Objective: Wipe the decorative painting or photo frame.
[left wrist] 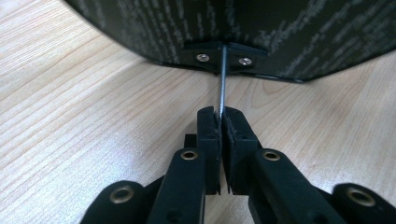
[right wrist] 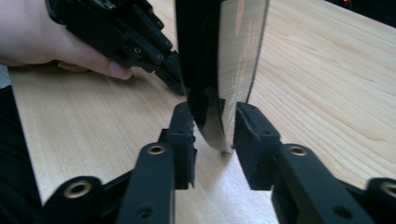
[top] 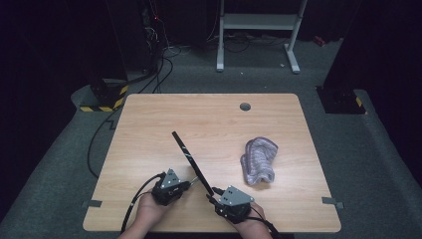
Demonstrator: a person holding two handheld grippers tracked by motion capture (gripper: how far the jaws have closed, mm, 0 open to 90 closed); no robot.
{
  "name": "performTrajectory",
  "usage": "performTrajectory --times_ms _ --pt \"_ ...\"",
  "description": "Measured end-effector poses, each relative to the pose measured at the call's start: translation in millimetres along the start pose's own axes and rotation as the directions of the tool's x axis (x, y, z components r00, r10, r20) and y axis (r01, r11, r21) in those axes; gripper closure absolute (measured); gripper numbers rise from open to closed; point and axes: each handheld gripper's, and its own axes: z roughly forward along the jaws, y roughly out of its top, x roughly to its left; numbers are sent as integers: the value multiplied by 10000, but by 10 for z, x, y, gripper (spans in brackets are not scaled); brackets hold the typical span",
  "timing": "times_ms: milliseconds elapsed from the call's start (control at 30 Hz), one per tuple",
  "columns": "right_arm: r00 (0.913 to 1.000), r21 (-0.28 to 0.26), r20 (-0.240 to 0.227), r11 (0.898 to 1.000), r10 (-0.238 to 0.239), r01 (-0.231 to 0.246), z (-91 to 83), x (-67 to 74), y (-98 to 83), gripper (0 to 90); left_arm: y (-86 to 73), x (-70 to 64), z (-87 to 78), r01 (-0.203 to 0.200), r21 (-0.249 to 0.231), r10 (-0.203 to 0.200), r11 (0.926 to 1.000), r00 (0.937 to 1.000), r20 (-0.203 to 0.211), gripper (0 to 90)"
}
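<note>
I see my two hands entering from the near edge of the wooden table (top: 149, 124), wrists low and level, each carrying a gripper angled inward toward the centre. The right gripper (top: 214, 191) sits closest to me, just beside the near edge, its grey three-cornered plate facing up. In the right gripper view its fingers (right wrist: 256, 140) stand on either side of the near end of a thin dark glossy panel (top: 191, 162); the right pad lies against the panel's reflective face, but I cannot tell whether the left pad bears on the dark side, as a narrow gap seems to remain. The panel stands on its edge, with that near end curving down to the tabletop. Slightly farther in, the left gripper (top: 191, 182) points rightward toward the panel's side. In the left gripper view its fingers (left wrist: 208, 135) are drawn together and clamped on a thin metal pin (left wrist: 223, 84), which runs straight up from the pads into a small black bracket (left wrist: 224, 56) fixed with two screws to the panel's lower edge. The panel's patterned black face fills the upper part of that view. From the grippers the panel extends diagonally away and to the left, ending near the middle of the table. Farther off, well apart to the right, a crumpled purple-striped cloth (top: 259, 162) lies on the table.
</note>
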Motion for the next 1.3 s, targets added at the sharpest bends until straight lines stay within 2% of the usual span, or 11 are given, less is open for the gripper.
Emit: performTrajectory --times_ms 100,167,300,433,600,667,833,900,1033,1100,1300 --pt "9998 19 178 10000 58 -58 12 -30 -3 734 13 0 11 -72 -1 72 10000 9999 -131 878" --pt "9991 29 427 10000 27 -29 25 -55 1 747 26 9 29 49 -28 -49 10000 9999 -135 881" --pt "9936 101 1064 9993 -382 374 70 -89 27 784 63 66 57 200 -151 -205 9997 9993 -301 885" --pt "9948 65 994 9997 -224 218 126 -191 49 786 95 121 90 293 -164 -300 9994 9987 -422 886" --pt "9902 172 1165 9970 -768 753 190 -217 119 787 125 198 139 626 -120 -630 9980 9974 -359 887" --pt "9898 98 1182 9968 -796 790 210 -246 159 787 132 226 153 754 -236 -761 9969 9966 -323 886" --pt "9878 -118 1250 9954 -924 946 252 -259 181 787 134 257 154 686 -118 -690 9976 9967 -431 884" --pt "9876 -160 1273 9954 -917 945 267 -238 156 786 127 268 152 786 -124 -790 9968 9963 -324 884" --pt "9903 -166 1223 9975 -656 682 285 -229 93 783 125 262 146 578 -70 -581 9983 9971 -489 879" --pt "9903 -157 1223 9975 -658 682 282 -229 83 782 125 262 148 624 -113 -628 9980 9970 -454 873" --pt "9898 -221 1284 9977 -615 648 288 -205 88 778 122 248 140 481 -74 -483 9988 9982 -347 780"
